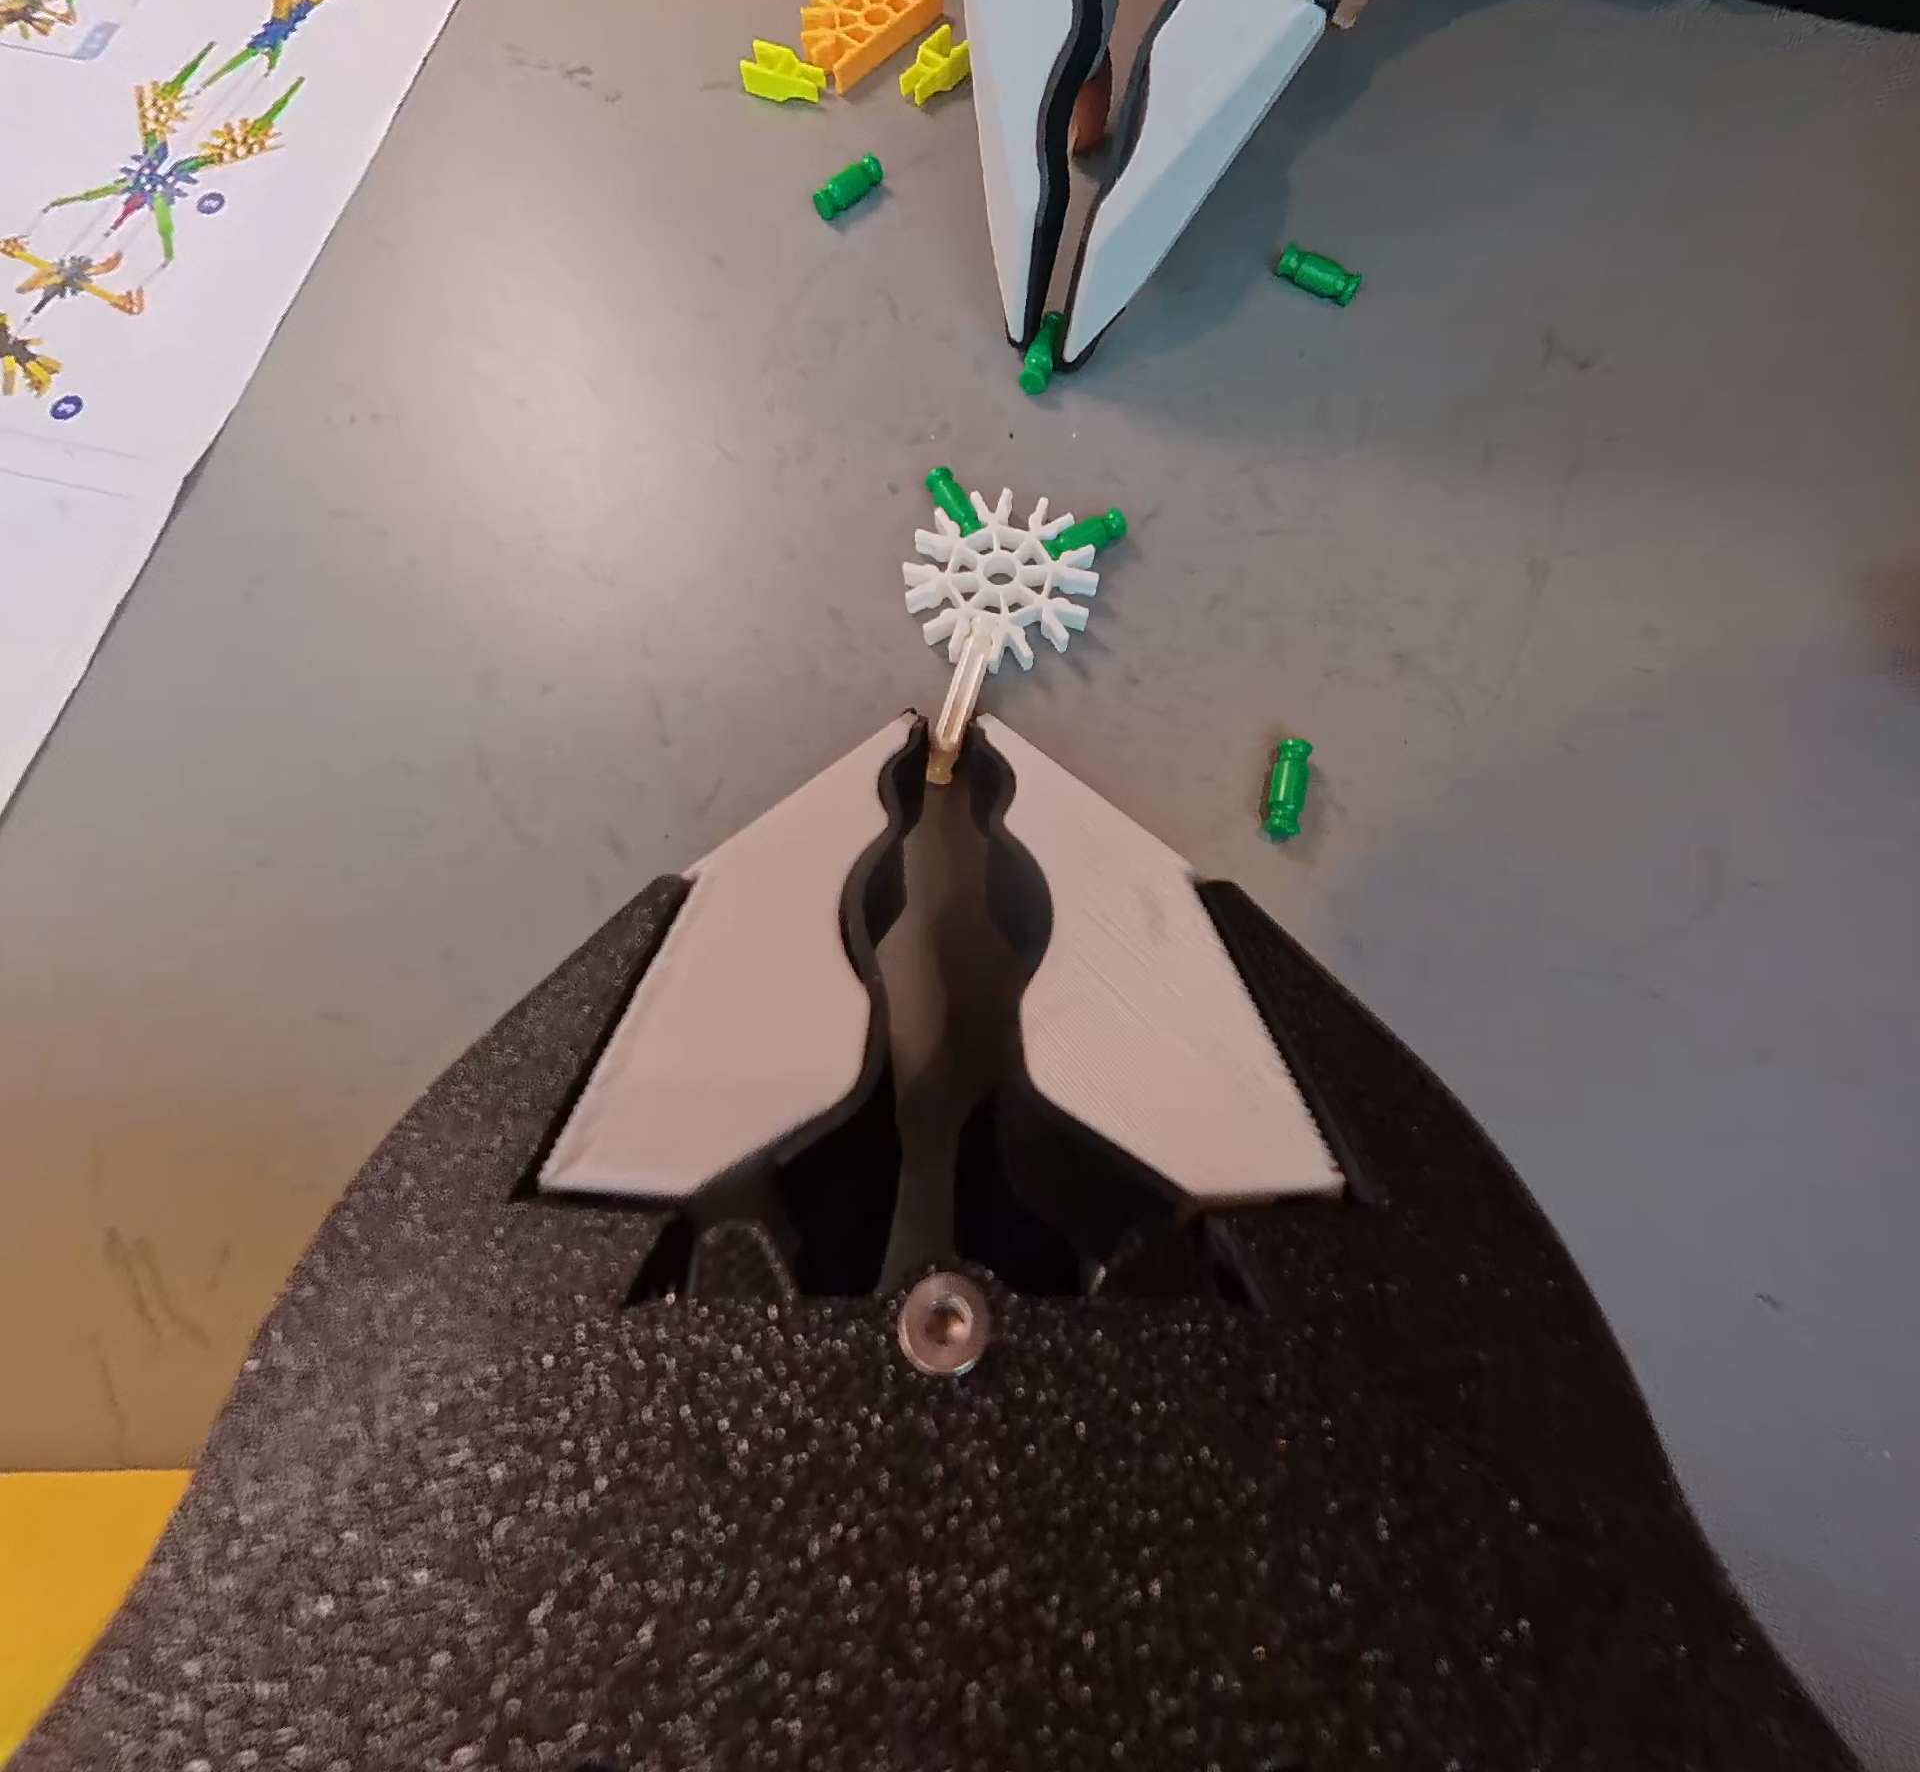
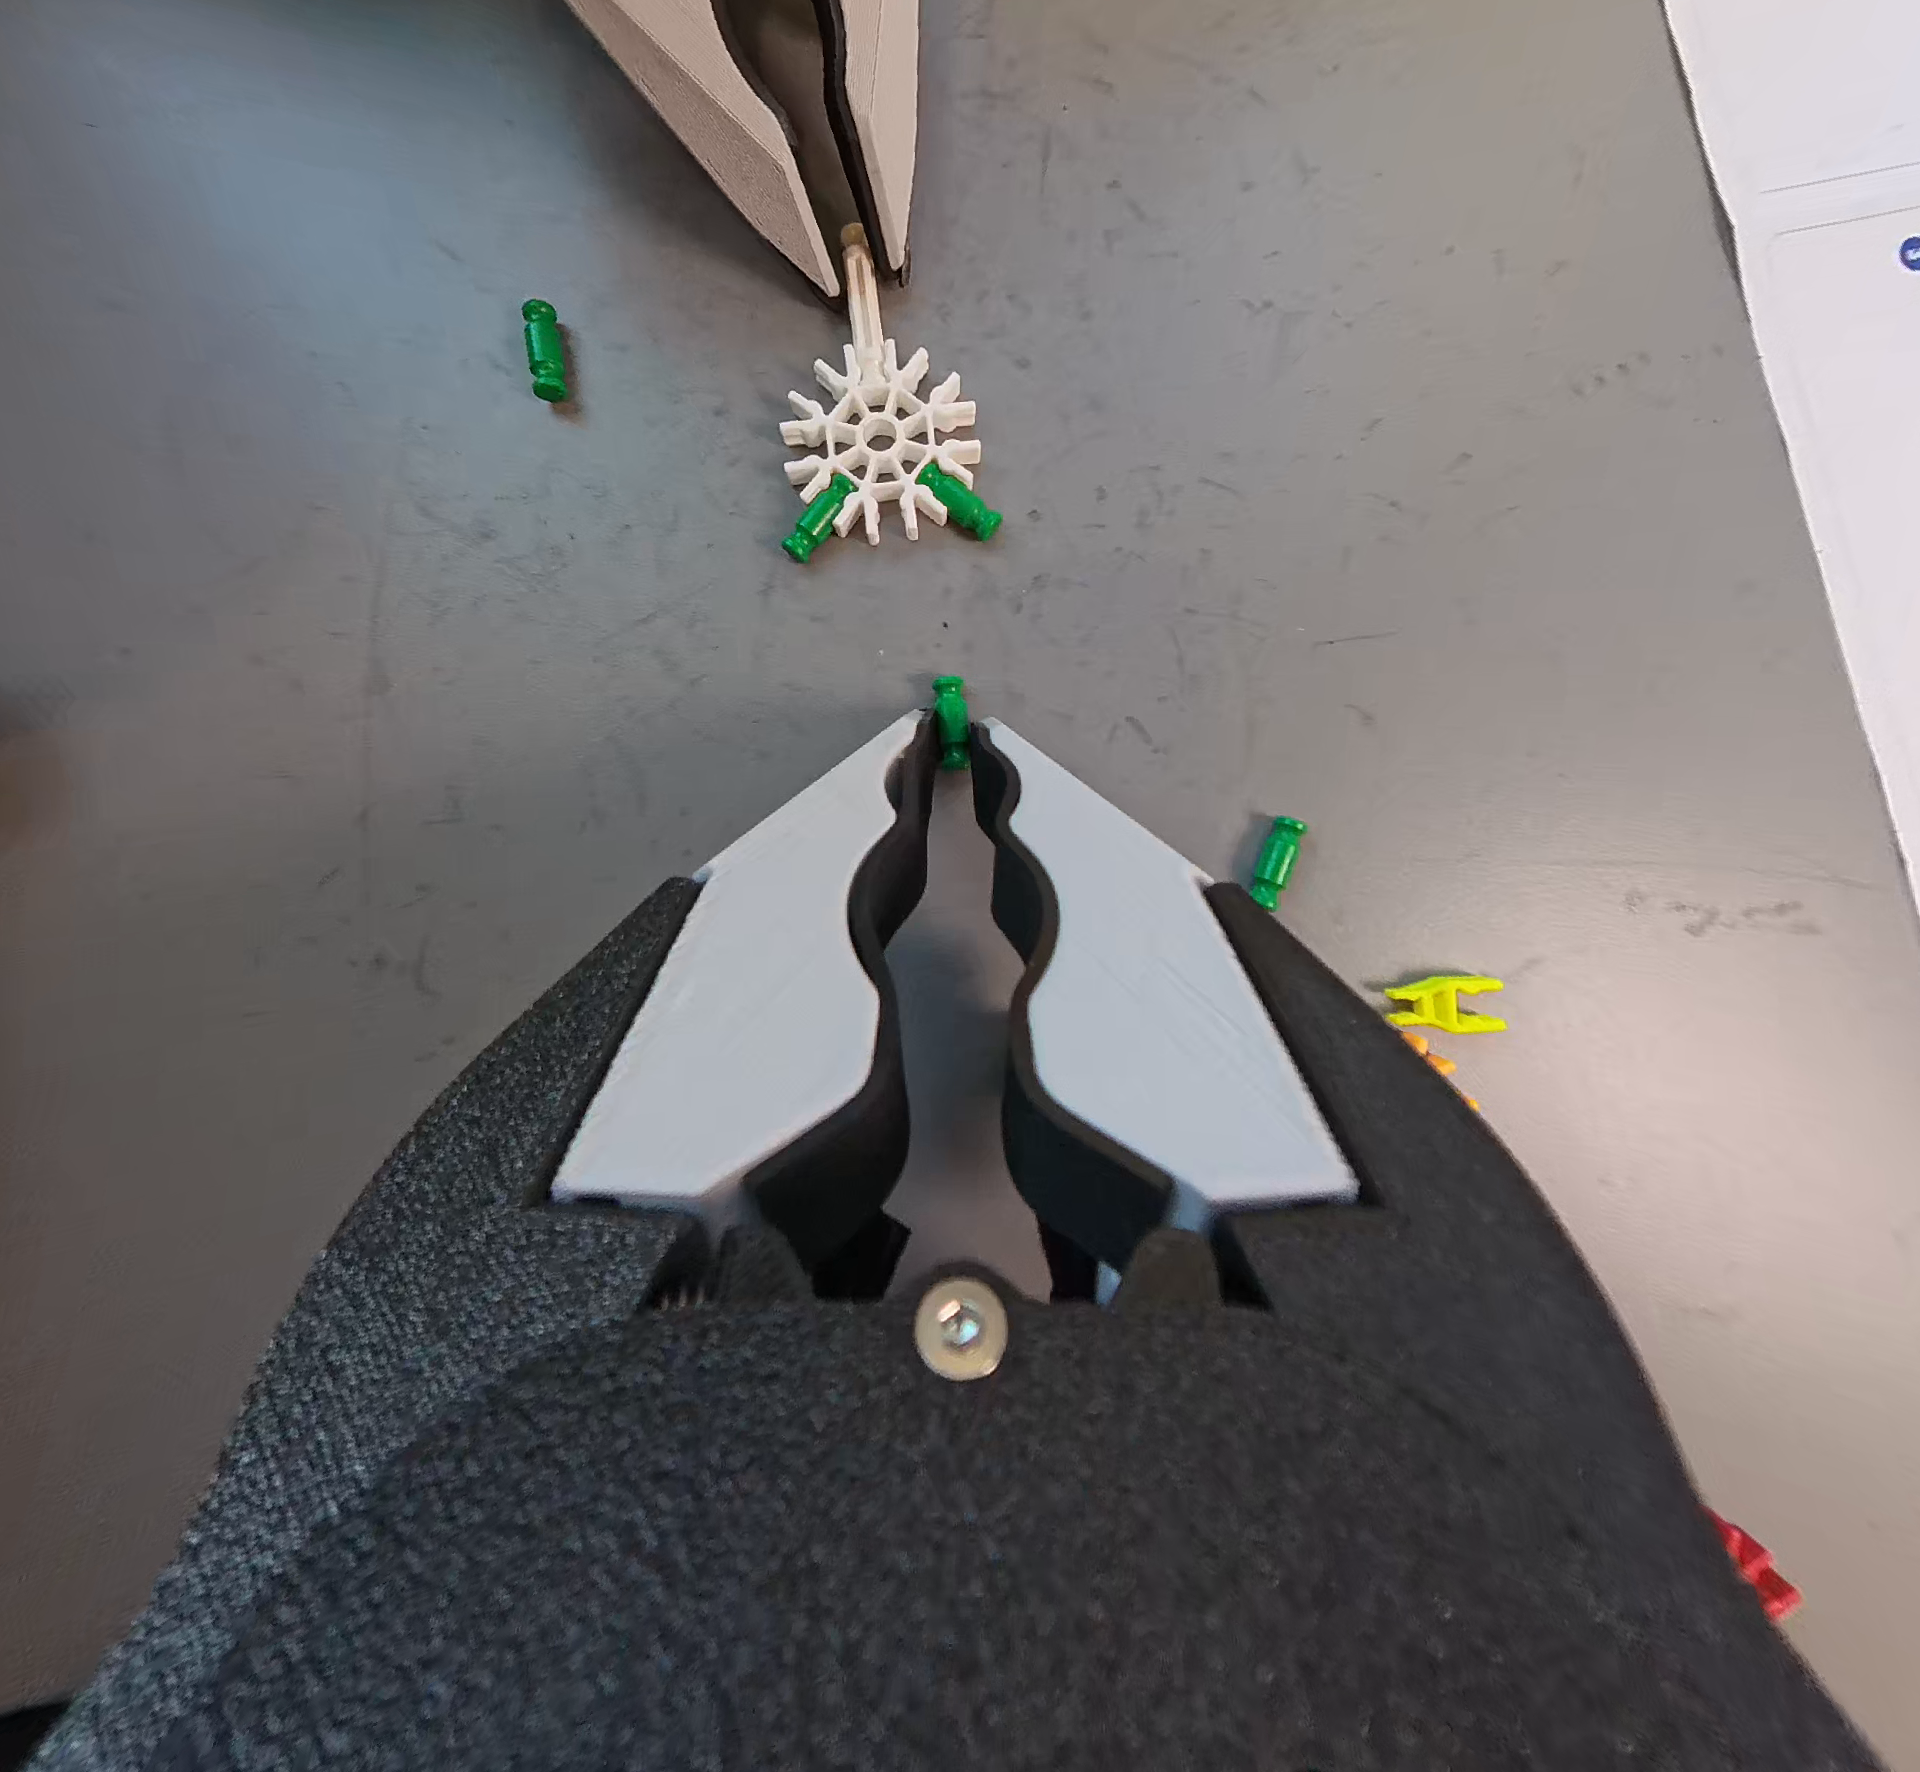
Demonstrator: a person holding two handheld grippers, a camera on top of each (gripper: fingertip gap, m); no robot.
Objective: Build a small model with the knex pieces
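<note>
While my left tongs [image 1: 948, 735] pinch the white rod [image 1: 961, 688] of the snowflake connector [image 1: 1000, 577], my right tongs [image 2: 951, 730] clamp a green peg [image 2: 950, 720] just beyond it, lengthwise toward the connector.

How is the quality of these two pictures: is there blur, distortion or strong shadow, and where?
Left wrist view: the white wheel and green pegs are sharp; the paper sheet bends at the edge from the wide lens; soft shadows only. Right wrist view: the green peg in the right gripper is sharp; the gripper body at the bottom is blurred, and the grey table shows mild glare.
</note>
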